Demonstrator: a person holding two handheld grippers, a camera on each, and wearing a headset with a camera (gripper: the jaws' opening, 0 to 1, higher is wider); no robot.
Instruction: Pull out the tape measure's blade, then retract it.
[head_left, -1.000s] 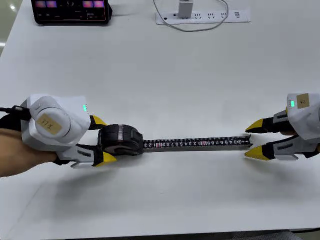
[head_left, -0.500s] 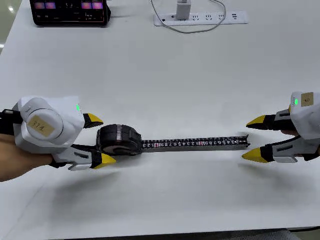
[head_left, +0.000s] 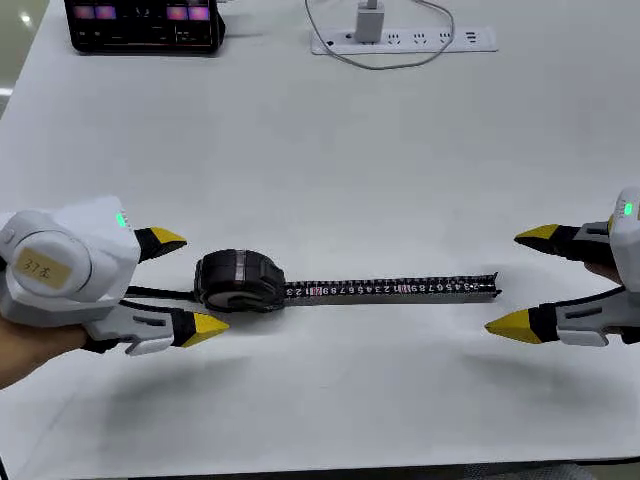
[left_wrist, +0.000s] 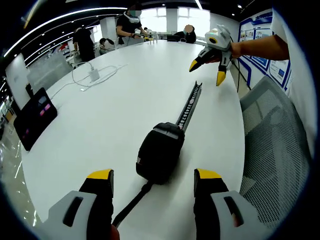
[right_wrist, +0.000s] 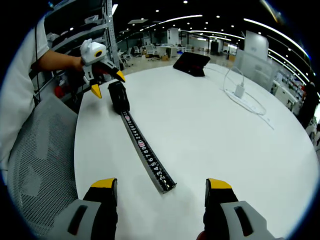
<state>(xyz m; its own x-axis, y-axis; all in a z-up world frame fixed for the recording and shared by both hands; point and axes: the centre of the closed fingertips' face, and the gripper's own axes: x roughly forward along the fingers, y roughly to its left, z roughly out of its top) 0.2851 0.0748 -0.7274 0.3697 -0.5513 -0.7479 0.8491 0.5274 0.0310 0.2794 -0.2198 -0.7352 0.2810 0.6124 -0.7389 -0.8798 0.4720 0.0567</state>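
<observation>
A black tape measure case (head_left: 238, 281) lies on the white table (head_left: 330, 160) with its blade (head_left: 392, 289) drawn out to the right and lying flat. My left gripper (head_left: 187, 283) is open just left of the case, its yellow tips on either side of the case's rear and off it. In the left gripper view the case (left_wrist: 161, 152) sits ahead between the yellow fingertips (left_wrist: 101, 175). My right gripper (head_left: 528, 280) is open and stands a little right of the blade's end, apart from it. The blade tip (right_wrist: 167, 187) lies free between the right jaws.
A dark tablet (head_left: 143, 22) stands at the table's far left, and a white power strip (head_left: 405, 39) with a plugged charger and cable lies at the far edge. A mesh chair (right_wrist: 37, 170) is beside the table. People stand in the background (left_wrist: 131, 20).
Both grippers have opened and backed away: the left off the case to the left, the right off the blade end to the right. The tape stays extended on the table.
</observation>
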